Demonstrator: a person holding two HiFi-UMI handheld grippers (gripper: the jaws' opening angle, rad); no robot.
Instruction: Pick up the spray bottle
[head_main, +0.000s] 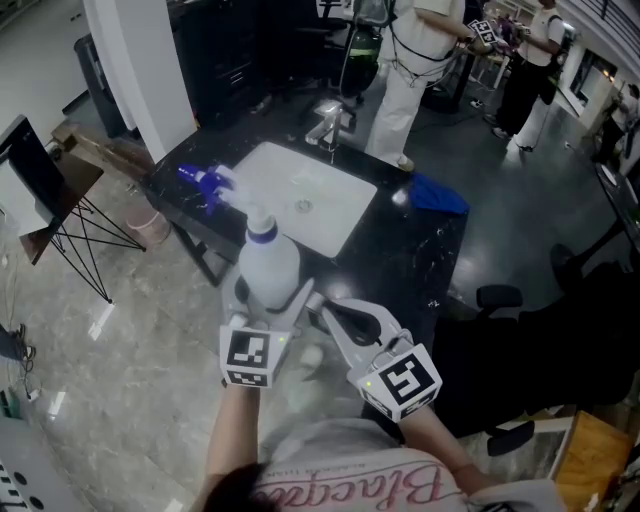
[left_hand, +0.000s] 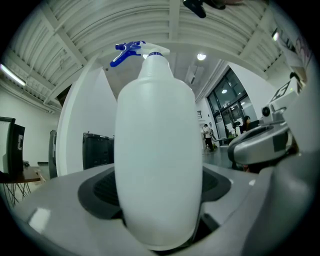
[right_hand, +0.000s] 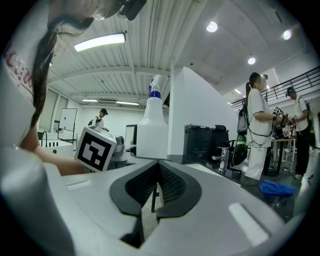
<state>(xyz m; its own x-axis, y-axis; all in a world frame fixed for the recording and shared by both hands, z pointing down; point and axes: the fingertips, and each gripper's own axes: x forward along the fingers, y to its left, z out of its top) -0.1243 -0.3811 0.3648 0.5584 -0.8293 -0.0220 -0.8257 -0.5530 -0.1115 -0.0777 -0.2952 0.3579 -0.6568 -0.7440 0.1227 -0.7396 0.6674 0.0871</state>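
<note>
A white spray bottle with a blue collar and blue trigger is held upright in my left gripper, above the near edge of the black counter. In the left gripper view the bottle fills the middle, with both jaws pressed to its sides. My right gripper hangs just right of the bottle, its jaws shut on nothing. In the right gripper view the pads meet, and the bottle stands ahead to the left beside the left gripper's marker cube.
A white sink with a faucet is set into the counter, and a blue cloth lies at its right end. People stand behind the counter. A black chair is on the right, a folding stand on the left.
</note>
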